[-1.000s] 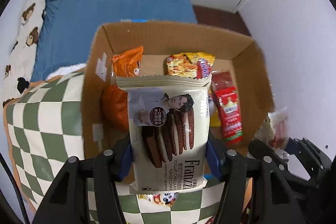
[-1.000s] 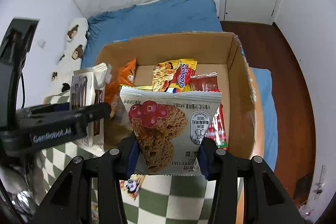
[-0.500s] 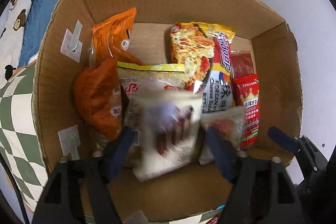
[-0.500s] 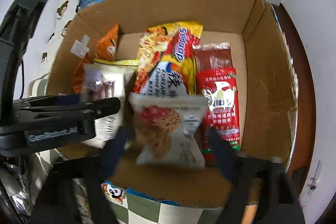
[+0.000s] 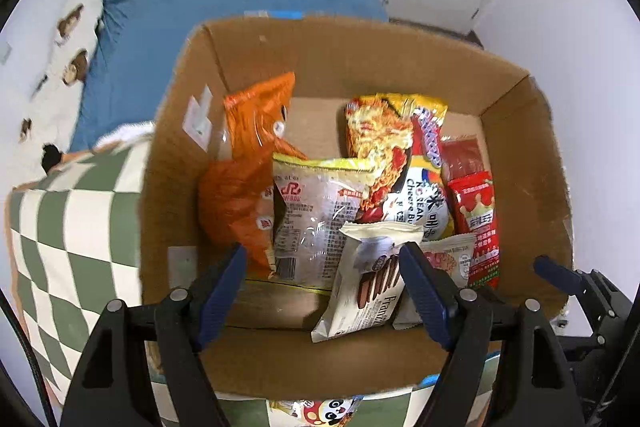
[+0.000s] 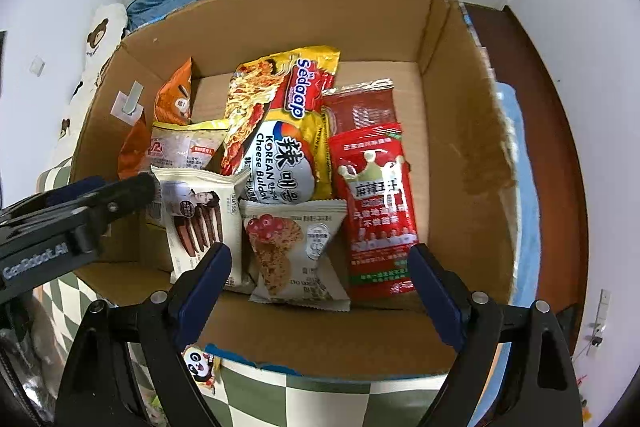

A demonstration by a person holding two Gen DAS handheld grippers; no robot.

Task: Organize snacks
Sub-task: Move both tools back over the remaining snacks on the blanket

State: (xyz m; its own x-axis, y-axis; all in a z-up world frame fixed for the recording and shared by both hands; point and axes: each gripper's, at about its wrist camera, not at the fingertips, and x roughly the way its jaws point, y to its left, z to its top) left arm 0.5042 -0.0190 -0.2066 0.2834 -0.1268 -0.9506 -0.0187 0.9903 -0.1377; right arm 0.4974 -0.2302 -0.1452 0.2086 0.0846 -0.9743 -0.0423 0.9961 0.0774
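Both the left gripper (image 5: 320, 283) and right gripper (image 6: 320, 279) hang spread and empty above the brown cardboard box (image 6: 468, 131). The cream chocolate-biscuit packet (image 6: 200, 223) and white cranberry-oat cookie packet (image 6: 296, 251) lie side by side by its near wall.

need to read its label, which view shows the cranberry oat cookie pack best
The right wrist view: the cranberry oat cookie pack lies face-up, whole, in the cardboard box. In the left wrist view only its top corner shows behind a left tongs finger.

Left gripper (image 5: 322, 265), right gripper (image 6: 320, 267): jaws wide apart
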